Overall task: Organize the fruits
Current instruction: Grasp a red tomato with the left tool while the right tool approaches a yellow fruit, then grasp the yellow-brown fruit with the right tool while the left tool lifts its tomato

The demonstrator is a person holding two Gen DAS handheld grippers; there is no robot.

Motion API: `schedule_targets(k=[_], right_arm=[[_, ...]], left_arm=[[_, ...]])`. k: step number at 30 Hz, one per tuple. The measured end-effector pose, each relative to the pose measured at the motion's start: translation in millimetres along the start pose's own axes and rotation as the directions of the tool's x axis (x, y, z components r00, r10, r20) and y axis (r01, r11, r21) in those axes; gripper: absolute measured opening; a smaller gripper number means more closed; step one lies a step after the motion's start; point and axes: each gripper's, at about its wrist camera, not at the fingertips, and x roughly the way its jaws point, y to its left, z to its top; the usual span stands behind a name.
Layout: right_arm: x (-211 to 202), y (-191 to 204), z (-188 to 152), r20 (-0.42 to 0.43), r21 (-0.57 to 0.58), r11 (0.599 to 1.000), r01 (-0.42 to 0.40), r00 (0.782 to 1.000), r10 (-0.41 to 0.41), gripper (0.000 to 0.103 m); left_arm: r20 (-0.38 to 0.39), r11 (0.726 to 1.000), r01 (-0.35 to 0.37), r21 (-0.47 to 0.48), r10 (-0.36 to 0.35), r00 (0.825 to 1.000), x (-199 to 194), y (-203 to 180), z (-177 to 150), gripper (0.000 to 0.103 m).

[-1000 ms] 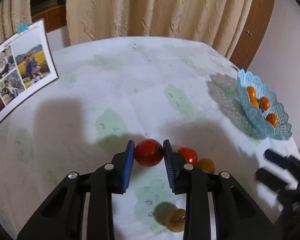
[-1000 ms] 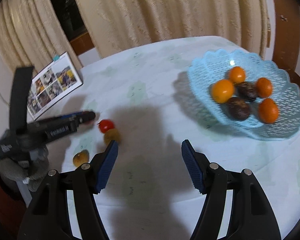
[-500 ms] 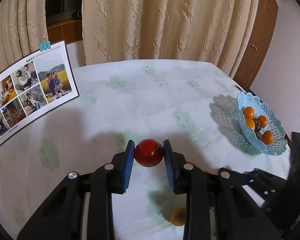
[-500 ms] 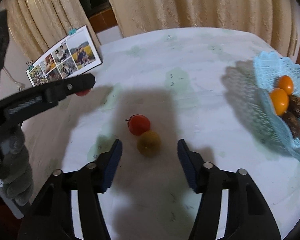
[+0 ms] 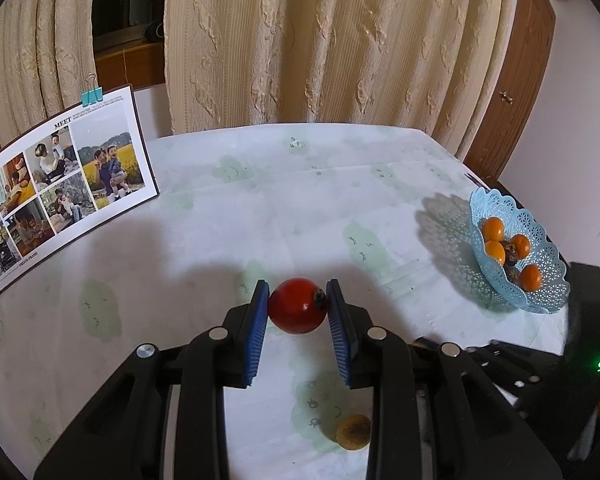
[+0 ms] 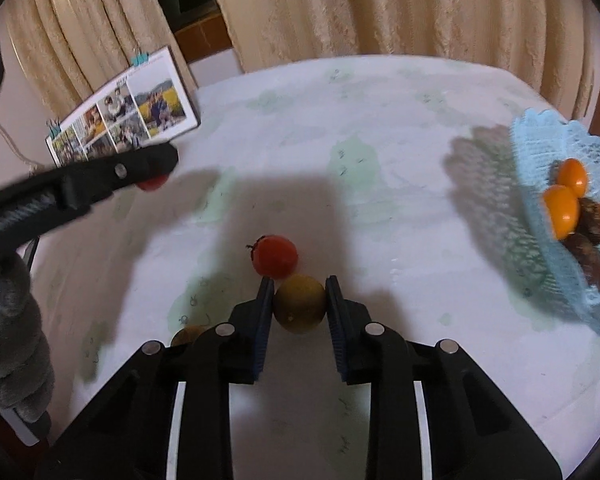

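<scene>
My left gripper (image 5: 298,306) is shut on a red fruit (image 5: 297,306) and holds it above the table. It also shows in the right wrist view, at the left (image 6: 156,172). My right gripper (image 6: 299,304) is shut on a yellow-brown fruit (image 6: 299,303) that rests on the tablecloth. A second red fruit (image 6: 275,256) lies just beyond it, touching it. Another yellow-brown fruit (image 5: 353,432) (image 6: 188,334) lies on the cloth below my left gripper. The blue lace basket (image 5: 540,300) (image 6: 540,160) at the right holds several orange and dark fruits.
A photo board (image 5: 60,196) (image 6: 124,120) with a clip stands at the table's far left. Curtains (image 5: 320,40) hang behind the table and a wooden door (image 5: 512,80) is at the far right. The tablecloth (image 5: 260,208) is white with green patches.
My left gripper has risen with the red fruit. My right gripper has swung left from the basket, moved down to the loose fruits and closed on the yellow-brown one.
</scene>
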Motion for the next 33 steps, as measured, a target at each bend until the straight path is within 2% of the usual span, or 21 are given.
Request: schedule_targets(k=[7,14,22,28,31,33], right_arm=[[-53,-36,6,0.12,0.077,0.996,0.042,0.991,-0.051,0.027],[-90,-86,6,0.186,0.187,0.976,0.114,0.971,-0.149,0.027],[-110,-134,0,0.197,0.291,0.942,0.17,0.952,-0.233,0.027],[-117,-153,-7,0.193,0.336,0.923,0.186,0.946,-0.261,0.027],[-120,-159,-10,0.195,0.354,0.918,0.177,0.947,-0.257,0.03],[-123,-162,-12,0.202,0.366,0.915,0.171,0.945,-0.258,0.038]], left_arm=[[-0.002,1.0,0.007,0.015,-0.007,1.0,0,-7,-2,0.03],[-0.005,0.999,0.014,0.03,-0.014,1.0,2,-12,-4,0.03],[-0.006,0.999,0.018,0.047,-0.018,1.0,2,-20,-5,0.03],[-0.007,0.998,0.026,0.056,-0.025,1.0,1,-29,-5,0.03],[-0.007,0.998,0.03,0.063,-0.029,1.0,1,-35,-5,0.03],[-0.007,0.997,0.032,0.067,-0.031,0.999,0,-38,-4,0.03]])
